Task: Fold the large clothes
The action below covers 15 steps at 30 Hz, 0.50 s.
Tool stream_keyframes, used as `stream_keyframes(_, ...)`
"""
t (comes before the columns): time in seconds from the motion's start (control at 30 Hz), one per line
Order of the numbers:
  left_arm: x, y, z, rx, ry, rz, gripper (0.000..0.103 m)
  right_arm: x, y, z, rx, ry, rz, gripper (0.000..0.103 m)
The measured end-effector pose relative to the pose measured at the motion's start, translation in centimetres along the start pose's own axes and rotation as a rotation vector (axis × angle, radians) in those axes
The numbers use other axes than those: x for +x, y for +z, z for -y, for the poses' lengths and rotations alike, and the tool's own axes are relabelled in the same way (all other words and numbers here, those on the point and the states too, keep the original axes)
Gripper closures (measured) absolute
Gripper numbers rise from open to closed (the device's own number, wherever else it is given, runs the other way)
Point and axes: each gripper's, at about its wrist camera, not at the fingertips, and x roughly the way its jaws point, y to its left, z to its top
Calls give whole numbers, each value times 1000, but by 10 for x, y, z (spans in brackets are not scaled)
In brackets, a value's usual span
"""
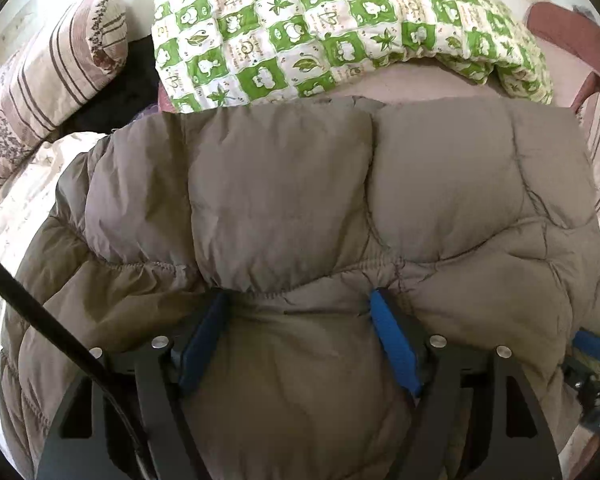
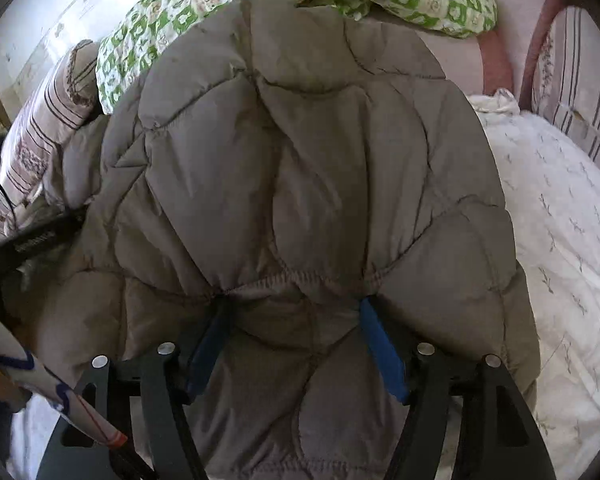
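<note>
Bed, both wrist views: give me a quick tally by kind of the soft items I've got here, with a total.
Brown quilted jacket: 1
Green-and-white checked quilt: 1
Striped pillows: 2, one at the left, one at the right
White floral bedcover: 1
Total: 5
</note>
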Motion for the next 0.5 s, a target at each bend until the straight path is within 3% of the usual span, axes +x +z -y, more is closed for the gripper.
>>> stream_keyframes(0.1,-16,-5,-2,-15,2,2,28,-6,5,4,37,12,-20,31)
stream_keyframes(0.27,-84,-39,-14,-54,-30,72,29,-44,9,13,148,118,25,31)
stream_keyframes(0.4,-128,-83,-47,-82,68,107,29,-83,7,-7,170,157,90,31)
stream_keyframes(0.5,-137,-106,-80,-197,79,105,29,-95,-11,-42,139,185,109,34)
